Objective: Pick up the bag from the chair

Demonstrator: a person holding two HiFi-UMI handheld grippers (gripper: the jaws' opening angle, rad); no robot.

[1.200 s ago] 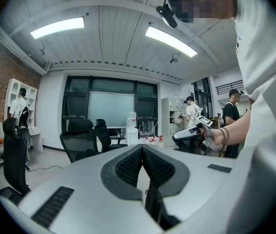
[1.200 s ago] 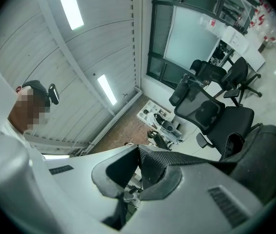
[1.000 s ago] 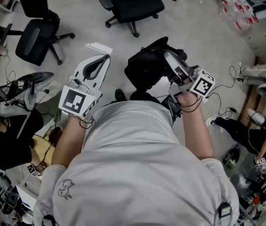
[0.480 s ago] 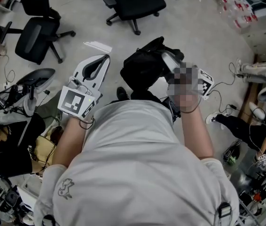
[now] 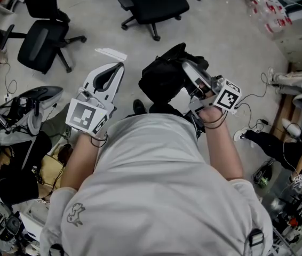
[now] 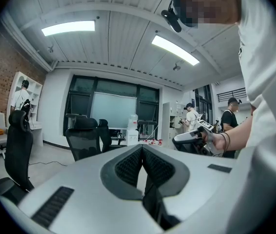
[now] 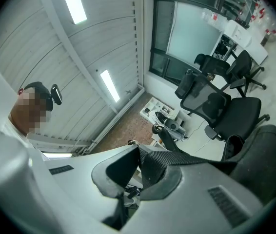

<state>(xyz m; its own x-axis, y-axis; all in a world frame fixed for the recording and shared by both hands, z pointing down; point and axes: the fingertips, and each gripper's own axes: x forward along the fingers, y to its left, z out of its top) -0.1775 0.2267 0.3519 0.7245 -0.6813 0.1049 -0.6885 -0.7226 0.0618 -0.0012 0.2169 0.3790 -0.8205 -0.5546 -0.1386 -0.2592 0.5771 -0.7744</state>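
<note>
The black bag [image 5: 164, 79] hangs in front of my body, above the floor and off any chair. My right gripper [image 5: 186, 66] is shut on the bag's black webbing strap [image 7: 177, 161], which runs out from between the jaws [image 7: 138, 151] to the bag's body [image 7: 269, 152] at the lower right. My left gripper [image 5: 119, 67] is held out to the left of the bag and apart from it. In the left gripper view its jaws [image 6: 142, 149] meet at the tips with nothing between them.
A black office chair [image 5: 152, 3] stands on the floor ahead, and another [image 5: 41, 46] at the left. Cables and gear [image 5: 17, 108] crowd the left side. A seated person's legs [image 5: 292, 81] and shoes are at the right. Other people [image 6: 192, 116] stand far off.
Almost nothing differs. My right gripper and the bag have drifted slightly left, and the left gripper has stayed where it was.
</note>
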